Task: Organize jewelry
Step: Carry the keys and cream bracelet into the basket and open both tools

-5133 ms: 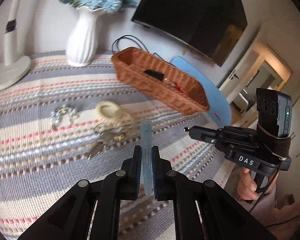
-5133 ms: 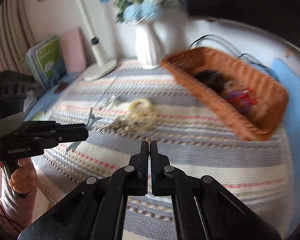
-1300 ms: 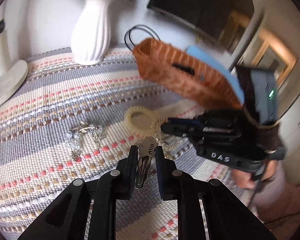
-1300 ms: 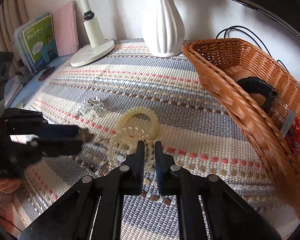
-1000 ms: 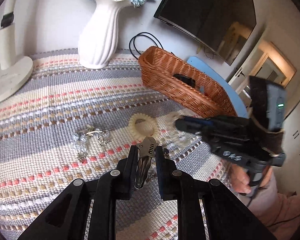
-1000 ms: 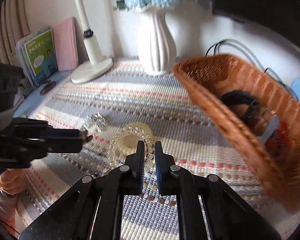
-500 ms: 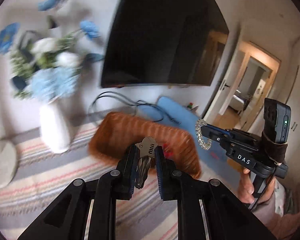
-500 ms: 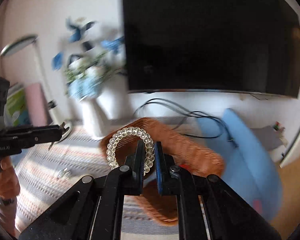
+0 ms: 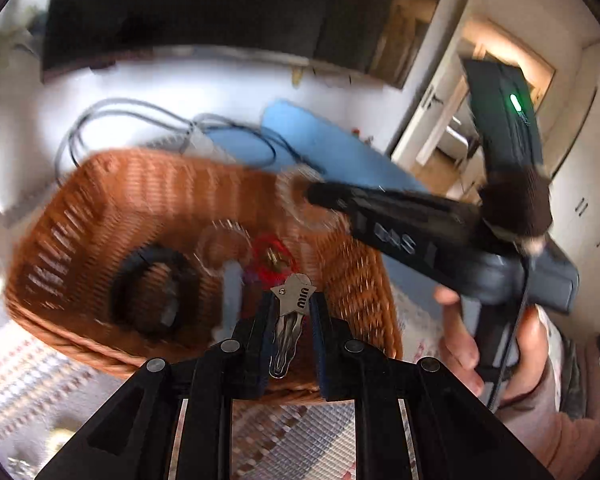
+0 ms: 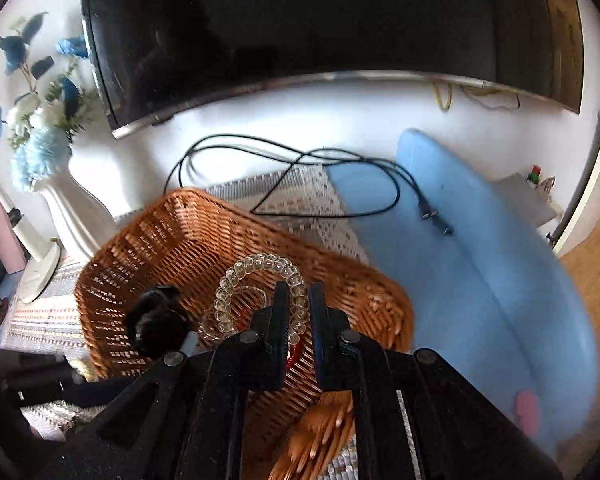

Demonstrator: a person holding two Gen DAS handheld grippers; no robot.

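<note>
A brown wicker basket [image 9: 100, 204] [image 10: 148, 248] sits on a striped cloth. In it lie a black band [image 9: 152, 292] [image 10: 156, 320], a clear bead ring [image 9: 224, 240], a pale blue strip [image 9: 232, 292] and a red piece [image 9: 270, 262]. My left gripper [image 9: 290, 308] is shut on a silver hair clip [image 9: 290, 316] and holds it above the basket's near rim. My right gripper [image 10: 298, 304] is shut on a clear bead bracelet [image 10: 256, 284] above the basket; it shows blurred in the left wrist view [image 9: 324, 196].
A white vase of blue flowers [image 10: 60, 188] and a white lamp base [image 10: 38, 276] stand left of the basket. A black cable [image 10: 300, 168] lies behind it on a blue mat [image 10: 480, 272]. A dark screen [image 10: 320, 20] hangs on the wall.
Both grippers have lifted off the cloth and swung over the basket, the left with the hair clip, the right with the bead bracelet. Both now tilt down toward the basket's inside.
</note>
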